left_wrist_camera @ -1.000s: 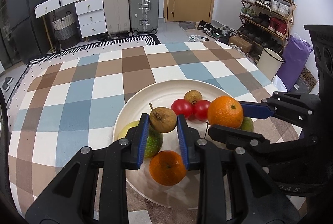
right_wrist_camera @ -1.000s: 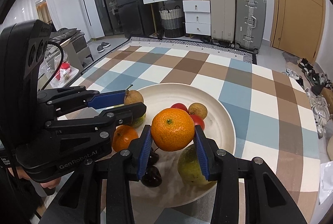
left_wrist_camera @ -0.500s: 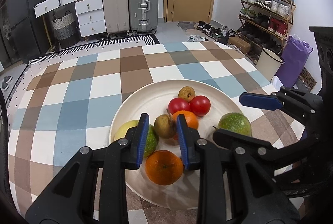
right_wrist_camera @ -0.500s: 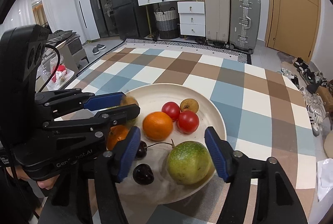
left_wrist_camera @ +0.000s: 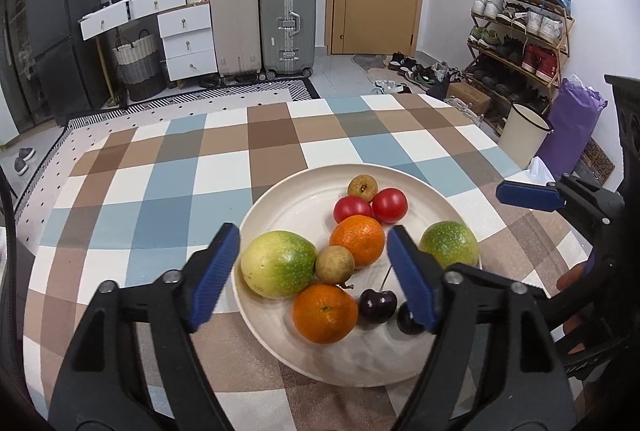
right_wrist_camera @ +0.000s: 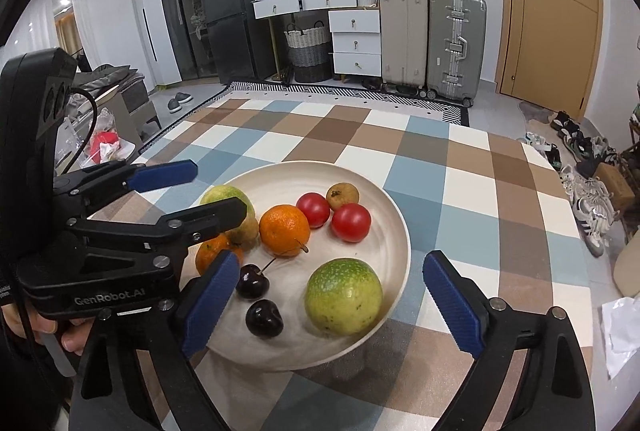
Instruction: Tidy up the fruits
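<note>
Left gripper (left_wrist_camera: pixel 312 271): I have its jaws standing apart over the near half of the plate; they have just been opening, and nothing is pinched. The small brown fruit (left_wrist_camera: pixel 335 264) sits free between the blue pads (left_wrist_camera: pixel 214 273).
Right gripper (right_wrist_camera: pixel 344 307): spread wide, its jaws have just been opening too. The green passion fruit (right_wrist_camera: pixel 343 297) lies loose between them, touched by neither pad.
Plate (left_wrist_camera: pixel 292 199): cream, shallow, on the checked desk (left_wrist_camera: pixel 160 171), and every fruit I can see is on it.
Oranges: one at the plate's middle (left_wrist_camera: pixel 357 240), one at the near rim (left_wrist_camera: pixel 325 312). I judge them firm and fairly weighty with a grippy peel; I would grip across the widest part.
Tomatoes (left_wrist_camera: pixel 390 205): two, side by side, touching (smooth and likely slippery). They look easy to bruise, so I would close gently.
Cherries (left_wrist_camera: pixel 377 305): two dark ones by the near rim, one with a thin stalk. Light, glossy and prone to rolling; I would pinch the body, not the stalk.
Yellow-green fruit (left_wrist_camera: pixel 279 264): the biggest piece, resting against the small brown fruit. It needs nearly the full jaw spread.
Far brown fruit (left_wrist_camera: pixel 362 186): small and hard-looking, just behind the tomatoes.
</note>
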The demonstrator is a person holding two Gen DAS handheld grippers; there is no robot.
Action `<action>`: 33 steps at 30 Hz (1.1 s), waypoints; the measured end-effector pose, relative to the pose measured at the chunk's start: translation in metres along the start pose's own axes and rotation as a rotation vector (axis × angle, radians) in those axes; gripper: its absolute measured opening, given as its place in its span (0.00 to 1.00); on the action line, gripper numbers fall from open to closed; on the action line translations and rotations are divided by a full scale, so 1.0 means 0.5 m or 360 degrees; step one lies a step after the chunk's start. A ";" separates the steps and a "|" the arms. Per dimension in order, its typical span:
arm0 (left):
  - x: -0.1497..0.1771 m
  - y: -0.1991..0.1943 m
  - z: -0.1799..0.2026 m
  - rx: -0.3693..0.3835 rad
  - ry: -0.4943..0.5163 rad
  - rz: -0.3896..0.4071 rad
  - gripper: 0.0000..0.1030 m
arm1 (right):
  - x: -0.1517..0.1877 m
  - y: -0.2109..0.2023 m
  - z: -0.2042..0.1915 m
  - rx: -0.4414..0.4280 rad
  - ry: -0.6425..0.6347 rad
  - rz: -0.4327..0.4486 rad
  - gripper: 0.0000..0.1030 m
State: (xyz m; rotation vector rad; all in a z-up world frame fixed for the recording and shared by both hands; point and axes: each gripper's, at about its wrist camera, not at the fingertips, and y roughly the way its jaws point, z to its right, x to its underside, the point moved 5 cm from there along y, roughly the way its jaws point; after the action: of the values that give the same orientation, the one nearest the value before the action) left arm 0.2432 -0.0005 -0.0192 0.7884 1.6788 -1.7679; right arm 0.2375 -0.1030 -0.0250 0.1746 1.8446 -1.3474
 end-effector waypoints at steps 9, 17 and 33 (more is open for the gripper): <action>0.012 -0.062 -0.008 -0.0057 -0.0014 0.0074 0.97 | 0.011 -0.032 -0.013 -0.0019 -0.0004 0.0051 0.99; 0.036 -0.125 -0.027 -0.0062 -0.0071 0.0120 0.99 | 0.025 -0.068 -0.027 -0.0045 0.0021 0.0120 1.00; 0.100 -0.228 -0.035 -0.0018 -0.0102 0.0288 0.99 | 0.067 -0.154 -0.051 -0.0088 0.0061 0.0346 1.00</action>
State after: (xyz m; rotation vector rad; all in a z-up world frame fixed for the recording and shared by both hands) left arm 0.1252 0.0223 0.0182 0.8415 1.5243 -1.6407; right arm 0.1603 -0.1248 0.0104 0.3632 1.8341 -1.1488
